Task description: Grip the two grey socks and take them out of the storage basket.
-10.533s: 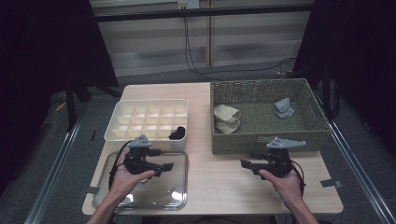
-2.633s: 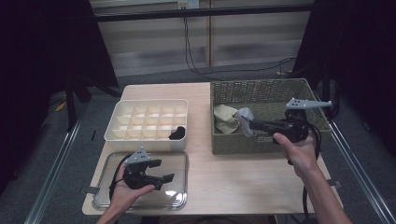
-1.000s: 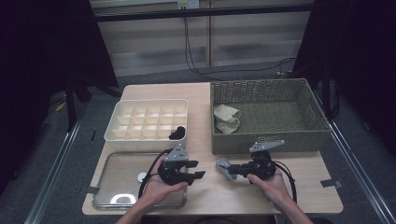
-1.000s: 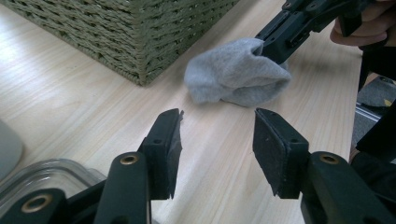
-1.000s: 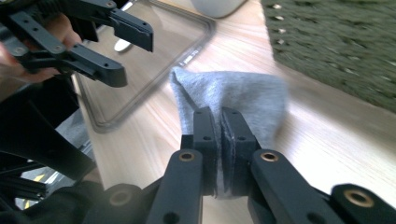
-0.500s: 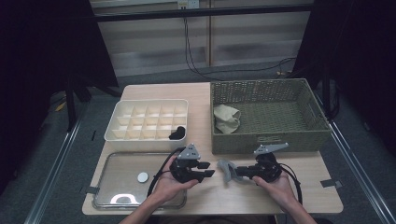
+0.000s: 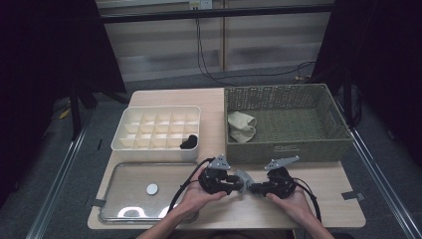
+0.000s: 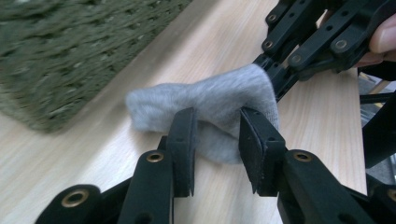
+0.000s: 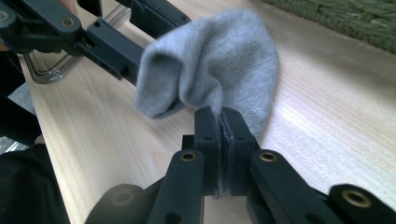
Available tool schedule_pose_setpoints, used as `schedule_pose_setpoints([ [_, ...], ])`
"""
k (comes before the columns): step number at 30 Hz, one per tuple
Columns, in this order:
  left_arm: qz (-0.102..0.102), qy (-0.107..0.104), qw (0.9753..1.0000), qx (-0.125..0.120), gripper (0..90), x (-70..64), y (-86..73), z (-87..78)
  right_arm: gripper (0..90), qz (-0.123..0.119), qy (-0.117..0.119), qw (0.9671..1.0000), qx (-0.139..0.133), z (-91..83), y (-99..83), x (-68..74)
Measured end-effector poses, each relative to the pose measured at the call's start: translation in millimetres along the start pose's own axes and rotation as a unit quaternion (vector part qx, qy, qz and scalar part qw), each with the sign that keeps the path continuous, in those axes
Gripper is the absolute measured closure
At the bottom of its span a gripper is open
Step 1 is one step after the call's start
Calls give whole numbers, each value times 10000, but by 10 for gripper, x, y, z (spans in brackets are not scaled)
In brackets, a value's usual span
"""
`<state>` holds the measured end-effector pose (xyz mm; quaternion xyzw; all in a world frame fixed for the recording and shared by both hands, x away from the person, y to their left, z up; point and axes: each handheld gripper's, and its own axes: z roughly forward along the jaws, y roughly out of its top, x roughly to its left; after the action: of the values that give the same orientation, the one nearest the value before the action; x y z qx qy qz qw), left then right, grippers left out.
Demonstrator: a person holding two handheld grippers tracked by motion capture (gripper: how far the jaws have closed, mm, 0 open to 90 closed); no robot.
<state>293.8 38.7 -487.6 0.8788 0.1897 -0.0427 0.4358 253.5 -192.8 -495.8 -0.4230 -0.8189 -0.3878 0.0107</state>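
Observation:
A small grey sock (image 7: 244,177) hangs just above the table's front edge, between my two grippers. My right gripper (image 7: 253,188) is shut on one edge of it; in the right gripper view the jaws (image 9: 220,126) pinch the fabric flat while the sock (image 9: 224,60) bulges up beyond them. My left gripper (image 7: 238,185) faces it from the left. In the left gripper view its jaws (image 8: 215,140) stand apart on either side of a fold of the sock (image 8: 210,98), and the right gripper (image 8: 299,51) holds the far end.
A green wicker basket (image 7: 288,149) stands at the back right with a beige cloth (image 7: 241,125) inside. A white compartment box (image 7: 159,148) at the back left holds a black item (image 7: 189,142). A metal tray (image 7: 124,211) with a small white disc (image 7: 152,188) lies front left.
The right gripper carried the grey sock from the basket down to the front of the table. The left gripper moved right from the tray until its jaws straddle the sock.

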Motion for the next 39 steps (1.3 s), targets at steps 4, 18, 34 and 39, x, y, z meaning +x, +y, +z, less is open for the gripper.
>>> schedule_pose_setpoints([
  [4, 136, -128, 9998, 76, 676, -52, 0, 96, 870, -22, 9, 10000, 34, 15, 2, -4],
  [18, 169, -99, 9992, 339, 900, -41, -63, 214, 866, -23, 24, 10000, 23, 3, -6, -21],
  [34, 127, 16, 9986, 509, 877, -36, -88, 90, 816, 85, -292, 9994, -140, -227, -60, -71],
  [39, 17, 69, 9999, 125, 828, 46, -40, -9, 846, 4, -248, 9997, -89, -200, -53, -66],
])
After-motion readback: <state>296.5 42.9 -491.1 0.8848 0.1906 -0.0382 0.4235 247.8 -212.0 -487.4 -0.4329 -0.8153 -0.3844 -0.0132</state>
